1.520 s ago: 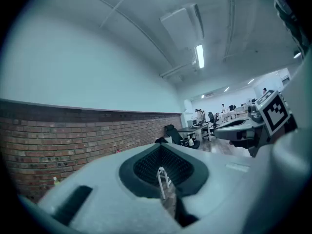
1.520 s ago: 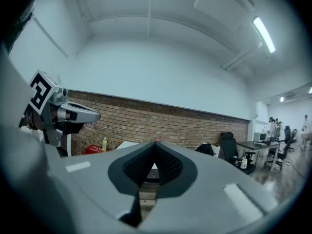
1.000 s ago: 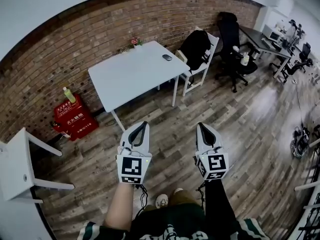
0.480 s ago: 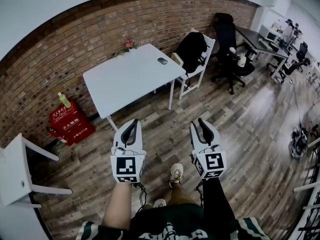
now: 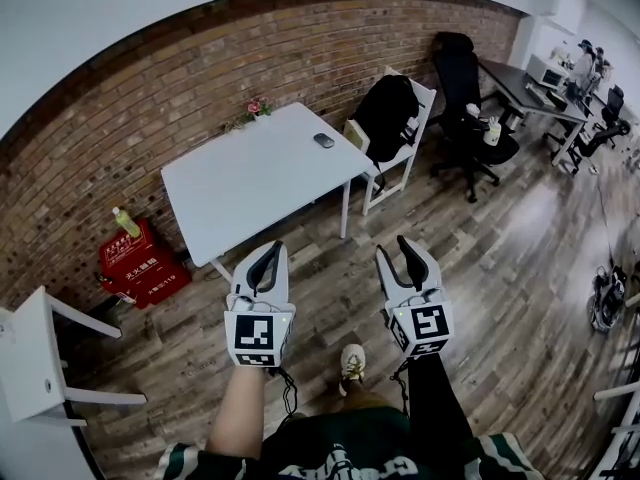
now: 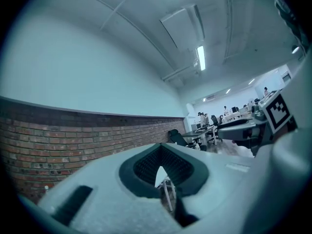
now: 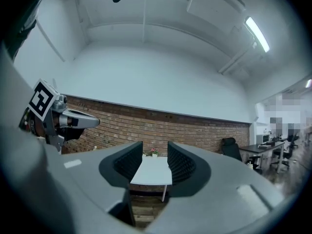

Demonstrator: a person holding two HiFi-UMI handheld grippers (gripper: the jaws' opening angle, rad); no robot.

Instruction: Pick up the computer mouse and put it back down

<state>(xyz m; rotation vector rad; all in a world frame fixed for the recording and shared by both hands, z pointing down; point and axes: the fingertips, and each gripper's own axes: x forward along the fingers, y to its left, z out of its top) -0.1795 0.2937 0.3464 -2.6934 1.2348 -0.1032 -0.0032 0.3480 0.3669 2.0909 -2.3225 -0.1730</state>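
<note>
Approach step; nothing picked up yet.

- Left gripper (image 5: 272, 252): level, jaws pinched together, empty.
- Right gripper (image 5: 398, 250): jaws partway apart, just been opening, nothing between them.
- Plank floor (image 5: 330, 258) lies between me and the white table (image 5: 250, 183).
- Computer mouse (image 5: 323, 140) sits near the table's far right corner, well apart from both grippers.
- Next, I judge: close in on the table's right side and widen the right jaws over the mouse.
- Chair with black jacket (image 5: 390, 118) stands just beside that corner and may crowd my reach.
</note>
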